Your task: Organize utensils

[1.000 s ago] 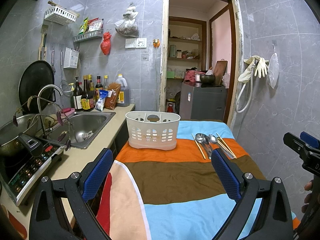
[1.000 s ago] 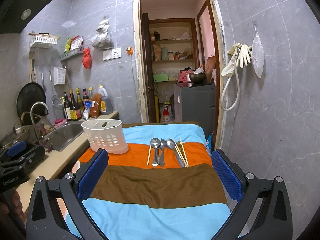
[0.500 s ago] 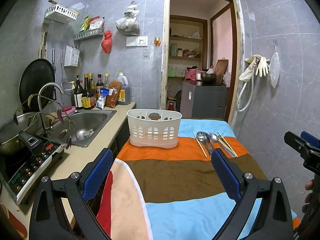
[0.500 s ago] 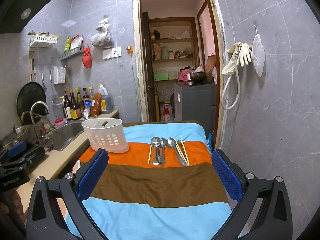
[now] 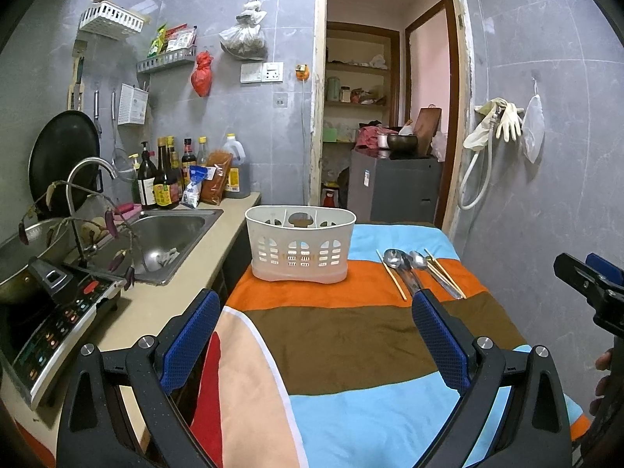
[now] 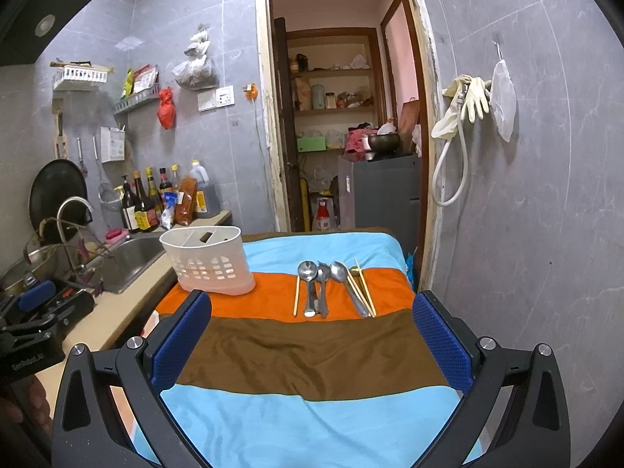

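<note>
A white slotted utensil caddy [image 5: 300, 247] [image 6: 206, 259] stands on the orange stripe of a striped cloth [image 5: 331, 327] [image 6: 312, 351]. To its right lie metal spoons [image 5: 405, 269] [image 6: 316, 286] and wooden chopsticks [image 5: 444, 273] [image 6: 362, 286] in a row. My left gripper [image 5: 316, 335] is open and empty, above the cloth's near part, facing the caddy. My right gripper [image 6: 312, 335] is open and empty, facing the utensils from the near side.
A counter with a steel sink [image 5: 167, 234], faucet, induction cooker [image 5: 50, 323] and sauce bottles [image 5: 163, 179] runs along the left. An open doorway [image 6: 343, 136] with a grey cabinet is behind the table. A tiled wall with hanging gloves [image 6: 468, 97] is on the right.
Both grippers have shifted slightly; the views have barely changed. Nothing was grasped or moved on the cloth.
</note>
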`<move>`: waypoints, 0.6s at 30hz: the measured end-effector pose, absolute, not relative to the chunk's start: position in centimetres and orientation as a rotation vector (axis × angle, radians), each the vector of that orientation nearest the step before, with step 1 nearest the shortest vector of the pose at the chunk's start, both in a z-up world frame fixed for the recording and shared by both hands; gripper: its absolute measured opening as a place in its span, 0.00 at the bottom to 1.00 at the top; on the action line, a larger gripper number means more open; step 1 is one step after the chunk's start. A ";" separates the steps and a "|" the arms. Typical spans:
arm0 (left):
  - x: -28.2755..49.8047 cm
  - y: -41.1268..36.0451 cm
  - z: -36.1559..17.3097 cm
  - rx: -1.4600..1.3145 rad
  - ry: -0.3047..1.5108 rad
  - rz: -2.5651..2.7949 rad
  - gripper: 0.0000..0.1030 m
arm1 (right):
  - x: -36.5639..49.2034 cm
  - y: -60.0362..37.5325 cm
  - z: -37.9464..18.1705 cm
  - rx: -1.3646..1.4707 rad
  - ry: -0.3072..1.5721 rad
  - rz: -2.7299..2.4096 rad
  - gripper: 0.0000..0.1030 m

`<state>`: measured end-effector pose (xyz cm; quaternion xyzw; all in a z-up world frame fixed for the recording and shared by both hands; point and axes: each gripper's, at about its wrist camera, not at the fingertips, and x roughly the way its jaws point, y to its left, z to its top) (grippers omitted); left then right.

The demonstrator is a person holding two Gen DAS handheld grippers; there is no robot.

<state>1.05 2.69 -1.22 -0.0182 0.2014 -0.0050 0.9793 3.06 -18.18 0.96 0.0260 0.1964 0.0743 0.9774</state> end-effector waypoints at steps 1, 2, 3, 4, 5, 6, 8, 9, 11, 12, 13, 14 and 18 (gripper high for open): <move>1.4 2.6 -1.2 -0.031 0.407 -0.011 0.94 | 3.2 -18.1 0.9 0.048 0.400 0.149 1.00; 1.8 2.6 -1.1 -0.025 0.411 -0.011 0.94 | 3.4 -18.2 1.0 0.044 0.405 0.146 1.00; 2.3 2.5 -1.0 -0.021 0.413 -0.015 0.94 | 3.7 -18.3 1.0 0.040 0.411 0.142 1.00; 2.8 2.4 -0.9 -0.021 0.413 -0.019 0.94 | 4.0 -18.4 1.0 0.034 0.415 0.141 1.00; 3.3 2.3 -0.8 -0.024 0.411 -0.023 0.94 | 4.4 -18.6 1.1 0.030 0.417 0.141 1.00; 3.8 2.2 -0.7 -0.029 0.409 -0.030 0.94 | 4.8 -18.8 1.2 0.028 0.417 0.139 1.00; 4.9 1.9 -0.3 -0.050 0.401 -0.044 0.94 | 5.6 -19.6 1.5 0.042 0.408 0.134 1.00; 5.4 1.7 -0.2 -0.058 0.395 -0.048 0.94 | 6.0 -20.0 1.6 0.051 0.402 0.132 1.00; 6.4 1.1 0.1 -0.066 0.379 -0.050 0.94 | 7.2 -20.8 1.9 0.054 0.388 0.119 1.00; 7.1 0.7 0.3 -0.065 0.371 -0.050 0.94 | 7.8 -21.2 2.1 0.049 0.382 0.113 1.00; 7.8 0.2 0.3 -0.061 0.364 -0.051 0.94 | 8.5 -21.6 2.2 0.043 0.376 0.106 1.00; 8.5 -0.2 0.5 -0.056 0.361 -0.051 0.94 | 9.1 -21.9 2.3 0.039 0.372 0.102 1.00; 12.0 -2.5 0.3 -0.044 0.351 -0.044 0.94 | 12.6 -23.4 2.3 0.017 0.354 0.099 1.00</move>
